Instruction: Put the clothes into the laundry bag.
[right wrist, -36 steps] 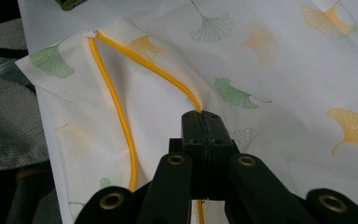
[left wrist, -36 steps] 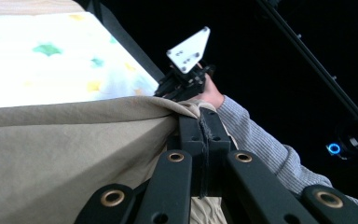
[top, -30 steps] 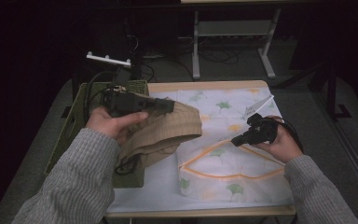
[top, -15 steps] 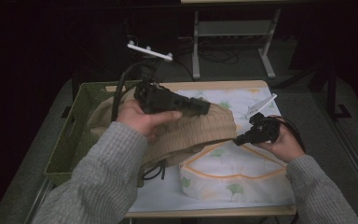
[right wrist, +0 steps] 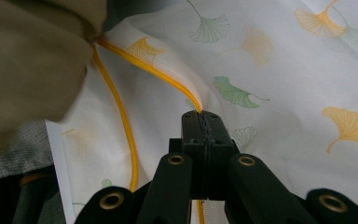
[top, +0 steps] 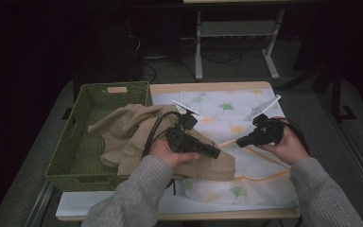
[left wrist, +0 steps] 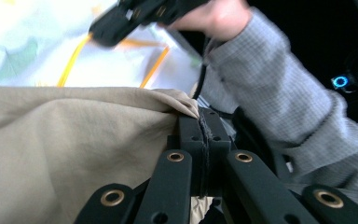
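Note:
A tan garment (top: 123, 130) trails out of the green basket (top: 61, 156) onto a white mesh bag (top: 227, 111) printed with ginkgo leaves and edged in yellow. My left gripper (top: 213, 152) is shut on a fold of the tan garment (left wrist: 65, 149), with the cloth pinched at the jaw tips (left wrist: 200, 119). My right gripper (top: 240, 141) is shut on the bag's yellow-trimmed edge (right wrist: 201, 116) and lifts it slightly. The two grippers' tips are a short way apart, with the garment's leading edge (right wrist: 28, 56) just left of the bag's opening. The right gripper (left wrist: 98, 32) also shows beyond the garment.
The basket fills the table's left side, its near rim close to the front edge (top: 123, 203). The bag covers the right half of the tabletop. A white metal stand (top: 198, 56) is on the dark floor behind the table.
My left gripper has carried the garment out of the basket, right and then toward the near side, up to the bag's opening. My right gripper has kept its hold in nearly the same place.

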Demonstrator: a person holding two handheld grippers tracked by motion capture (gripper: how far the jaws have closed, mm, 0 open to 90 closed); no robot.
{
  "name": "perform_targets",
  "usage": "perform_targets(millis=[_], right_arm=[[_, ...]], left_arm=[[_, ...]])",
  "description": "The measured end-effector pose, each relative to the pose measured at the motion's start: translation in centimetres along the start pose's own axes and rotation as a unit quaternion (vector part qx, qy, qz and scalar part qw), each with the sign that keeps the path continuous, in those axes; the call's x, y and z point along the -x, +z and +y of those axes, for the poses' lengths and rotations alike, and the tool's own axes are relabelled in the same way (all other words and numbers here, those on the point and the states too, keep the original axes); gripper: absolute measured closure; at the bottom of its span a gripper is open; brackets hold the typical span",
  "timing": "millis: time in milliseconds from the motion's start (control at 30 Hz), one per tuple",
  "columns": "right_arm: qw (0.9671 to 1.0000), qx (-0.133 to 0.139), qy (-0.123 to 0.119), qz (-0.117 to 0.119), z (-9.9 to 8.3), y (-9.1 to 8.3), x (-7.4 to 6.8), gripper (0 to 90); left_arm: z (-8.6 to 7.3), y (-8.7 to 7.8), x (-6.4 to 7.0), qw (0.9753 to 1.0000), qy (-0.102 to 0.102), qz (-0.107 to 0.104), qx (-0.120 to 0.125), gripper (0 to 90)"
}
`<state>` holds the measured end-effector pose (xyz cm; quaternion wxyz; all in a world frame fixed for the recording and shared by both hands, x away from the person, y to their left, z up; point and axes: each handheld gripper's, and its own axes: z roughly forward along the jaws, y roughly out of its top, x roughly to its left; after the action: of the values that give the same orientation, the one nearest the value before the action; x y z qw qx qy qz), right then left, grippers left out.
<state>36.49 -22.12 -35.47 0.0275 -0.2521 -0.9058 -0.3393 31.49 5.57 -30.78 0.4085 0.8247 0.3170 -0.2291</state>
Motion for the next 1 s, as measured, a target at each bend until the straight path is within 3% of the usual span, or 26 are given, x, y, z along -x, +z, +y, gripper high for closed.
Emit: perform_targets(millis=[100,167,300,433,500,633,833,867,1000], right_arm=[[1.0000,0.000,-0.001,0.001,0.1,0.1,-0.1,89.2],[1.0000,0.000,-0.002,0.002,0.1,0.2,-0.1,89.2],[1.0000,-0.002,-0.004,0.003,0.2,0.4,-0.2,89.2],[1.0000,-0.006,-0.004,0.003,0.3,0.5,-0.2,89.2],[1.0000,-0.007,-0.005,0.002,0.3,0.6,-0.2,89.2],[0.9999,-0.013,-0.004,0.000,0.3,0.8,-0.3,89.1],[0.9999,-0.017,-0.003,0.000,0.5,1.1,-0.3,89.1],[0.9999,-0.017,-0.003,-0.001,0.5,1.2,-0.3,89.1],[0.9998,-0.018,-0.002,0.000,0.5,1.2,-0.1,89.1]], left_arm=[[-0.5,1.3,-0.8,0.9999,-0.012,-0.003,-0.001,89.6],[-1.1,3.1,-1.8,0.9997,-0.023,-0.003,-0.004,89.5],[-1.3,5.2,-2.7,0.9993,-0.035,0.008,-0.012,88.9],[-1.3,5.7,-2.7,0.9990,-0.039,0.010,-0.016,79.8],[-1.4,5.2,-2.4,0.9989,-0.045,0.007,-0.007,69.5],[-1.3,3.5,-1.4,0.9990,-0.043,0.003,0.008,58.2],[-1.2,0.7,-0.3,0.9989,-0.034,0.010,0.032,53.7],[-1.4,-0.7,-0.2,0.9986,-0.031,0.015,0.041,53.1],[-2.1,-3.6,-0.1,0.9970,-0.033,0.028,0.064,51.0]])
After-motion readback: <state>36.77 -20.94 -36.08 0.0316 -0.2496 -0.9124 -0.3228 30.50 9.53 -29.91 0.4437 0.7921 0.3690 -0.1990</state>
